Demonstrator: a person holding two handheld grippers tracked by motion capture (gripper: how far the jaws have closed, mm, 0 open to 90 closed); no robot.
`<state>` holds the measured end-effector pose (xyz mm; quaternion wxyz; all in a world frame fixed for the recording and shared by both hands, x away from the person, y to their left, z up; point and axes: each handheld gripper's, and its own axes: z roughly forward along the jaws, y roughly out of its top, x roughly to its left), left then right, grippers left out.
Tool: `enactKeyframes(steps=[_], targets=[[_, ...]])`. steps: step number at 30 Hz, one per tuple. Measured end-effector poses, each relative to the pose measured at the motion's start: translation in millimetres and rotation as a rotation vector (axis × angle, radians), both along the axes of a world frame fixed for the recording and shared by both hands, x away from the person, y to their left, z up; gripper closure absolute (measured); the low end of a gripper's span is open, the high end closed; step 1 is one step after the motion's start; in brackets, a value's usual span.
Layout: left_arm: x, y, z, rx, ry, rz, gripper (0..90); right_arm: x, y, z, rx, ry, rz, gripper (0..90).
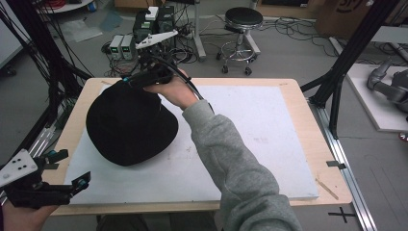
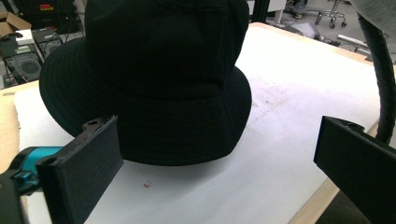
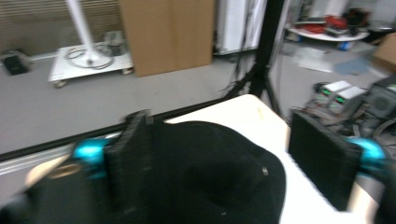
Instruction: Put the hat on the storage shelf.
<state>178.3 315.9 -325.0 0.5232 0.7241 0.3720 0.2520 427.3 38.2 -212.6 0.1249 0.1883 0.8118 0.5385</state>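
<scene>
Right claw [image 1: 126, 80] hovers over the far edge of the black hat [image 1: 130, 122], jaws spread wide with the crown between them, pads not pressing; left claw [image 1: 72, 171] waits wide and empty at the table's [image 1: 308, 130] near left corner, the hat resting on the white mat [image 1: 250, 125]

Dim, flat room light. White mat [image 2: 299, 88] glares beyond left gripper [image 2: 224, 172]; black hat [image 2: 163, 70] lacks detail. Right gripper view motion-blurred, esp. near jaws.
</scene>
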Motion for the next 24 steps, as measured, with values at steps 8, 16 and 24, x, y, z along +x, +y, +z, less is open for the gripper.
enactKeyframes(steps=[8,16,24], targets=[[0.4,-0.1,-0.4,0.000,0.002,-0.002,1.8,-3.8,0.8,2.2,0.022,-0.058,0.011,2.7],[0.4,-1.1,-0.6,0.002,0.003,-0.003,1.8,-5.9,-2.7,2.9,0.015,-0.056,0.006,2.6],[2.4,-3.2,-2.5,0.000,0.005,-0.002,1.7,-4.7,-19.1,5.9,0.008,-0.019,-0.040,2.7]])
